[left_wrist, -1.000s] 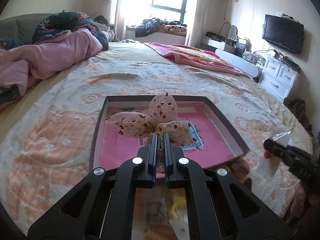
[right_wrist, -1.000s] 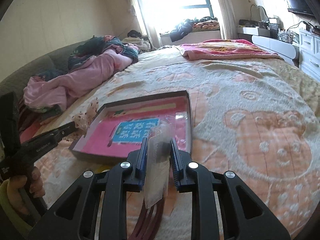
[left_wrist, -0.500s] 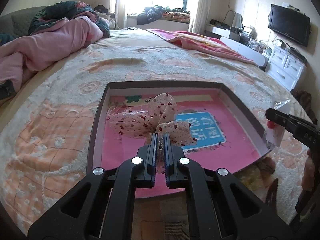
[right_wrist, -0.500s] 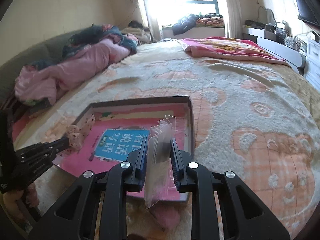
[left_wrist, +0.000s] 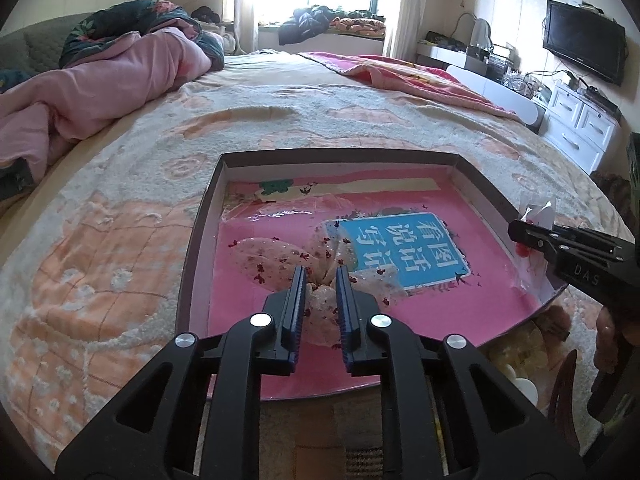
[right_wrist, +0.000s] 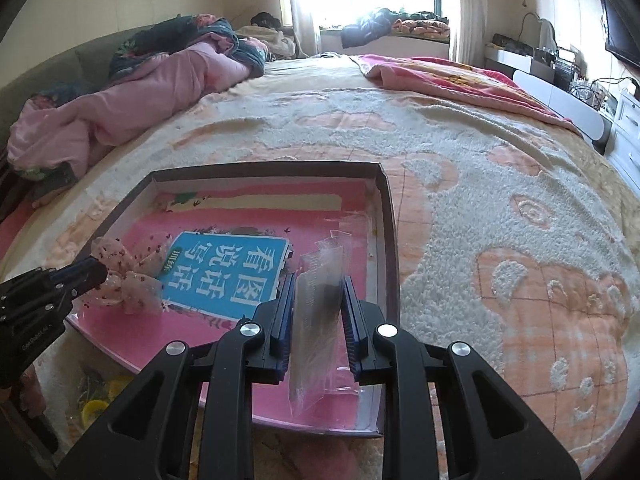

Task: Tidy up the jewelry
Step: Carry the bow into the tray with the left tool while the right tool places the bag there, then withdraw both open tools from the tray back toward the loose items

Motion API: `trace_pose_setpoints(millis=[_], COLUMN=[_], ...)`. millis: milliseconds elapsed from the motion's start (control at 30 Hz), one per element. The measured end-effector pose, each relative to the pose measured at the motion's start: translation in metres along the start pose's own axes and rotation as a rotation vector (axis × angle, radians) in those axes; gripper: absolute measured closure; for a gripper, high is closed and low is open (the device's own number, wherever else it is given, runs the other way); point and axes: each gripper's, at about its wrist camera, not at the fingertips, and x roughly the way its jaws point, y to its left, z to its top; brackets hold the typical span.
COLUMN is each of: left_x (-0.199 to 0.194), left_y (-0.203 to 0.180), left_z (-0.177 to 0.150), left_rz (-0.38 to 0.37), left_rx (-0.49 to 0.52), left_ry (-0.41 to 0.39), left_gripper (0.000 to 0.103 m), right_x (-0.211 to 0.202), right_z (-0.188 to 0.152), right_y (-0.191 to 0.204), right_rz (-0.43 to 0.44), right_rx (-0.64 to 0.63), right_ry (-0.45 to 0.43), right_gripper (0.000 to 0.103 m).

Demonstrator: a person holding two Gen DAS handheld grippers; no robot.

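A shallow dark-rimmed box [left_wrist: 200, 216] with a pink printed floor lies on the bed; it also shows in the right wrist view [right_wrist: 390, 216]. A sheer pink bow with red specks [left_wrist: 280, 258] lies on the box floor at the left. My left gripper [left_wrist: 321, 286] is open, its jaws apart on either side of the bow's knot. The bow [right_wrist: 120, 276] also shows at the left fingertips in the right wrist view. My right gripper [right_wrist: 318, 300] is shut on a clear plastic packet [right_wrist: 316, 320], held over the box's right side.
A pink quilt [left_wrist: 100, 80] is heaped at the bed's left. A pink blanket [left_wrist: 400, 76] lies at the far right. Yellow and other small items [right_wrist: 94, 400] lie on the bed in front of the box. A TV and white drawers [left_wrist: 580, 128] stand at the right wall.
My left gripper lowered the bow onto the box floor and opened its jaws. My right gripper carried the packet forward over the box's right side.
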Motion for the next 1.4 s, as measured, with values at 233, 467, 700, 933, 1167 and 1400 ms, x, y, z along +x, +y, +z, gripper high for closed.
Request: trace_pose_setpoints(millis=[233, 467, 700, 933, 1167, 1400], left_x=[-0.007, -0.014, -0.026, -0.045, -0.065, -0.083], left_y=[0.002, 0.002, 0.000, -0.004, -0.001, 0.009], left_z=[-0.002, -0.003, -0.003, -0.006, -0.008, -0.011], left_rz=[0.009, 0.013, -0.003, -0.026, -0.021, -0.007], left_rx=[-0.002, 0.000, -0.009, -0.022, -0.045, -0.083], left_ry=[-0.016, -0.033, -0.066, -0.114, -0.153, -0.179], left_gripper=[0.075, 0.062, 0.036, 0.012, 0.011, 0.012], right_x=[0.004, -0.009, -0.035, -0.062, -0.089, -0.113], right_z=[-0.005, -0.008, -0.013, -0.019, -0.027, -0.042], right_y=[-0.006, -0.005, -0.009, -0.006, 0.005, 0.021], right_rz=[0.030, 0.054, 0.046, 0.024, 0.024, 0.029], right_rx=[0.040, 0.053, 0.079, 0.073, 0.046, -0.006], right_ry=[0.013, -0.037, -0.132, -0.207, -0.263, -0.300], right_gripper=[0.068, 0.041, 0.017, 0.009, 0.008, 0.008])
